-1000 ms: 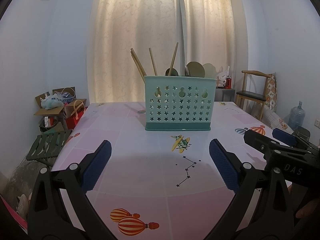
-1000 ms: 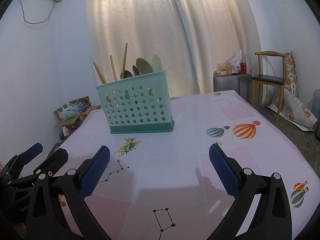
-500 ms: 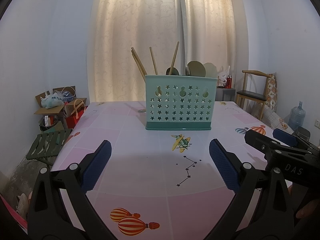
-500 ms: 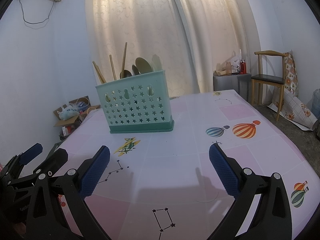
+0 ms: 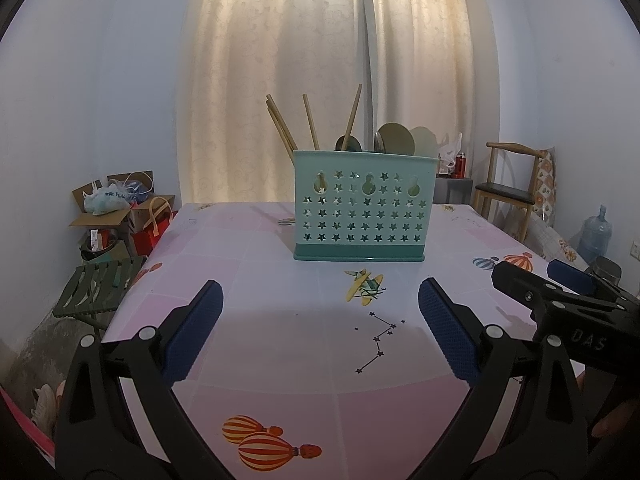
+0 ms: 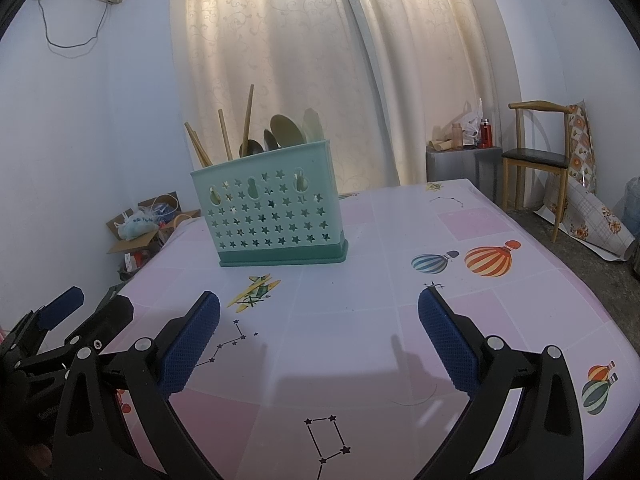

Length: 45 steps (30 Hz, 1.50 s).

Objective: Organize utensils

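**Inspector A:** Left wrist view: the teal utensil caddy point(image 5: 362, 208) stands upright on the tabletop point(image 5: 280, 320), toward the far edge and about midway between the side edges. Wooden chopsticks point(image 5: 310, 122) lean out of its left part; spoons point(image 5: 394, 138) rise from its right part. Which inner compartment holds which, I cannot tell.

**Inspector B:** Confirmed on the right wrist view: caddy point(image 6: 270, 210) upright, chopsticks point(image 6: 248, 120) and spoons point(image 6: 286, 130) projecting above the rim. It stands clear of both tools.

**Inspector A:** State of the left gripper point(image 5: 318, 330)?

**Inspector B:** Released. Its blue-padded jaws are spread wide with nothing between them, over the near part of the tabletop, well apart from the caddy.

**Inspector A:** And the right gripper point(image 6: 318, 334)?

**Inspector B:** Likewise released and empty, jaws spread, over the near edge. It also shows at the right border of the left view point(image 5: 560, 288).

**Inspector A:** Surroundings: cream curtains point(image 5: 360, 80) behind the far edge, a wooden chair point(image 6: 540, 156) to the right.
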Tool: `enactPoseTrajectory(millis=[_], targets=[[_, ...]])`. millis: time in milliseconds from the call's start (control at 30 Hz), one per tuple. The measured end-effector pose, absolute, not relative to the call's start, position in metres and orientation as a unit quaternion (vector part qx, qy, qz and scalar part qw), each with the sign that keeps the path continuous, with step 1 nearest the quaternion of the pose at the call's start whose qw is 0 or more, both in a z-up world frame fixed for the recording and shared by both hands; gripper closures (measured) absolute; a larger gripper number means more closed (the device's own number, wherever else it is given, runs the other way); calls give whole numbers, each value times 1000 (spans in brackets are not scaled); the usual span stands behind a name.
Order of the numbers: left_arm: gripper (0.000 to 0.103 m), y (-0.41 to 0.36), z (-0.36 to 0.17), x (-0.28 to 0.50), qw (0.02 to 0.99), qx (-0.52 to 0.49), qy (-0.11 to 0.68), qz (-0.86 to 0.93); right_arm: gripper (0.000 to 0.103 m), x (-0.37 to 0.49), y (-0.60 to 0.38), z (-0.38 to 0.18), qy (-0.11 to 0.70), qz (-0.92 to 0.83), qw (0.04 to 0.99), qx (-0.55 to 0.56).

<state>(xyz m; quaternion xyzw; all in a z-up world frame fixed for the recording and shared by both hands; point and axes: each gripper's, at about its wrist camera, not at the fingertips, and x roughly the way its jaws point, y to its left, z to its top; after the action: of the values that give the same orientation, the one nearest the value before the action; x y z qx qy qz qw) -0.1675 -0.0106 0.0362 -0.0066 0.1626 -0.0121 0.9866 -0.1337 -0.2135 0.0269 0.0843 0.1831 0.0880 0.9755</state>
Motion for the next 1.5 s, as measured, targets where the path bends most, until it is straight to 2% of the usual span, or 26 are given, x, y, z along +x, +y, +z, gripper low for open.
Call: enactPoseTrajectory(millis=[1500], targets=[[9,-7,37,-168,986,-8,166,-12,6,-133,-215,27,184,88,975,85]])
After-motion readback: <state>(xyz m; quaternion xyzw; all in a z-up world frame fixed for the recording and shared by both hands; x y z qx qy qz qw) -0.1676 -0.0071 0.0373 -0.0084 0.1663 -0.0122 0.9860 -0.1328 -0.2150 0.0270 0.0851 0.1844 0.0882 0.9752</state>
